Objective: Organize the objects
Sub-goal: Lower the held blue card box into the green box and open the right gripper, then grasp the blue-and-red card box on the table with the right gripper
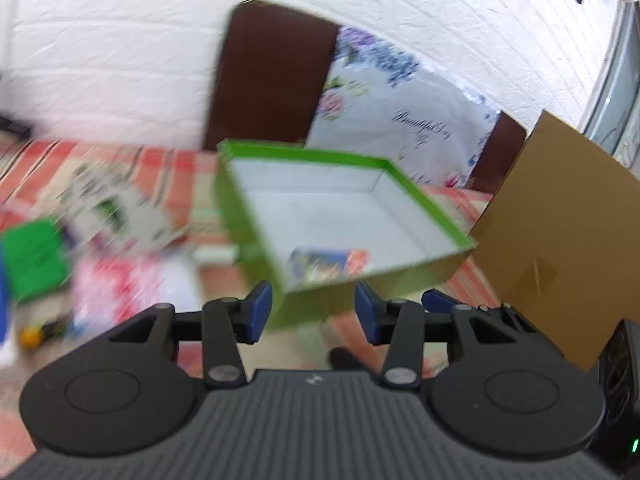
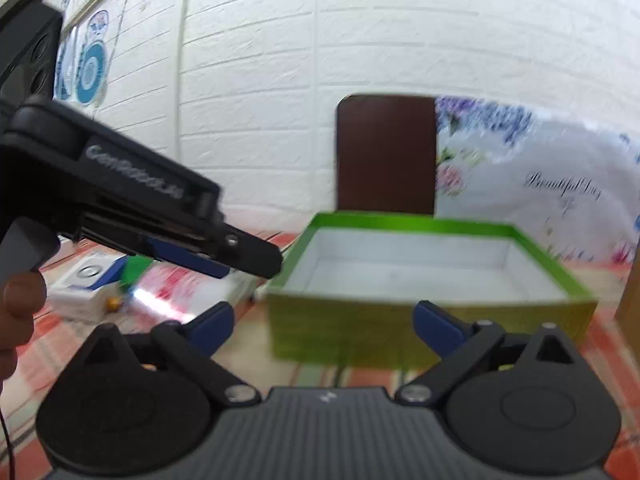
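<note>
Box [image 1: 344, 216], green outside and white inside, sits open-topped on the striped worktop [image 1: 472, 280] straight ahead of both tools, likely placed there as the bin for the clutter; a small printed packet [image 1: 328, 264] already lies at its near inside wall. Left hand-held gripper [image 1: 314, 312] has its pads apart with nothing between them, just short of the box's near corner, so it looks freed from a drop. Right hand-held gripper [image 2: 324, 322] hangs wide apart and empty facing the box's near wall, probably waiting, while loose packets [image 1: 132, 280] stay left of the left tool.
</note>
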### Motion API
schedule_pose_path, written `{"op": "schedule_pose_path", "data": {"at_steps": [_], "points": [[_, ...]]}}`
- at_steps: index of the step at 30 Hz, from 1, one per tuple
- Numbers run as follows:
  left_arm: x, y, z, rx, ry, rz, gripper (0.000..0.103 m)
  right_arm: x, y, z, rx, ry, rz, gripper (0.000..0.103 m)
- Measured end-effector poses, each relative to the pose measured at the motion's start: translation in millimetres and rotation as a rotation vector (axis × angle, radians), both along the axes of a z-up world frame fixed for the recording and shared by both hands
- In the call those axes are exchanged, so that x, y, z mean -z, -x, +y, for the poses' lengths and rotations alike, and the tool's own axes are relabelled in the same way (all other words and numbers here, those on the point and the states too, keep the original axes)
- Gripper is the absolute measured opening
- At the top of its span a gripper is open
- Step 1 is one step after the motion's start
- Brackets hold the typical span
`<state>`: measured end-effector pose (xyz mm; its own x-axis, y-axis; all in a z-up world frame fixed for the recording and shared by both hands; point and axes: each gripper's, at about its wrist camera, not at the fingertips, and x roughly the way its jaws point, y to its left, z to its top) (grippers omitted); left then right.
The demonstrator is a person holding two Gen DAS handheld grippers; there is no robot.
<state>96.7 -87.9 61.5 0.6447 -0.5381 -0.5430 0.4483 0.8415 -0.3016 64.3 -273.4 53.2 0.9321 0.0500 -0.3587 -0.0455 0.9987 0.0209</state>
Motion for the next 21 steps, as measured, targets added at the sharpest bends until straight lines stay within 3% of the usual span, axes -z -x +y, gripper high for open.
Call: {"op": "schedule_pose_path", "data": {"at_steps": [4,9,14,21], "points": [[20.5,17.6,34.0,-0.078,-0.034,0.068,0.048,12.9,4.5,13.9,-0.079,-0.060,0.108,0.082],[44.4,29.1,70.2,-0.163,-0.034,0.140,0.048,22.6,8.9,39.8,-0.175,-0.070,0.175,0.075],[55.6,31.7,94.5,-0.210,-0.004,0.175,0.048,29.3,8.5,63.6,-0.228,-0.020,0.227,0.075],[57.5,21.4,104.8,-0.188,0.044,0.183,0.048,36.0,-8.5,60.5,-0.183,-0.042,0.300,0.077]]}}
